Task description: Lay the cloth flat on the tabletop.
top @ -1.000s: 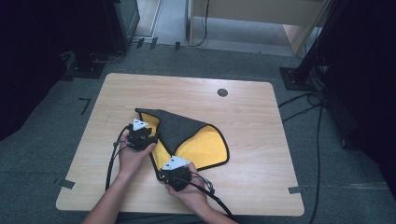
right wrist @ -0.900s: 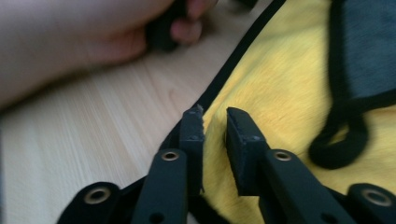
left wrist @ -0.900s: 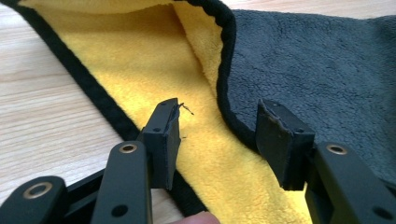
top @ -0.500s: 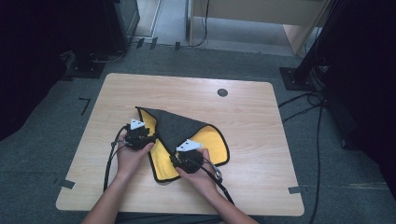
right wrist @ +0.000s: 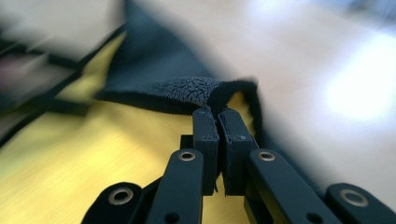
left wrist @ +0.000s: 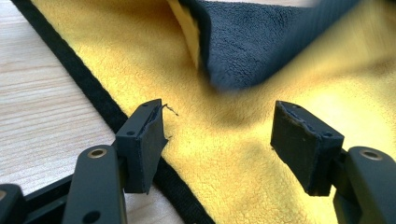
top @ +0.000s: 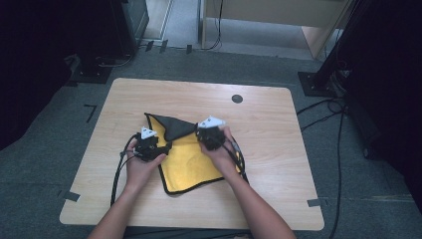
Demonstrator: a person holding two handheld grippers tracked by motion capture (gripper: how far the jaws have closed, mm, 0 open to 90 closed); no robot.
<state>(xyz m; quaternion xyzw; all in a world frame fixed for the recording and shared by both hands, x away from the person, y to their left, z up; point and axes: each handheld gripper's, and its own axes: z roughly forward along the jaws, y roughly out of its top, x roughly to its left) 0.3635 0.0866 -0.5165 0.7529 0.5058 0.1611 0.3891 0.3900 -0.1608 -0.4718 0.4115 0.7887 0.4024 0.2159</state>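
Your right gripper (top: 211, 133), fingers clenched on the cloth (top: 191, 167) corner, has swept it toward 12 o'clock across the table (top: 278, 164), while your left gripper (top: 147, 144) fingers have just been opening, released over the yellow face, so folding proceeds.

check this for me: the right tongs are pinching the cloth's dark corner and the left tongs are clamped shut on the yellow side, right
Not quite. The left tongs are open: in the left gripper view their pads stand apart over the yellow face of the cloth, pressing on nothing, having just opened wider. The rest holds: the right gripper view shows the right tongs shut on the cloth's dark corner.
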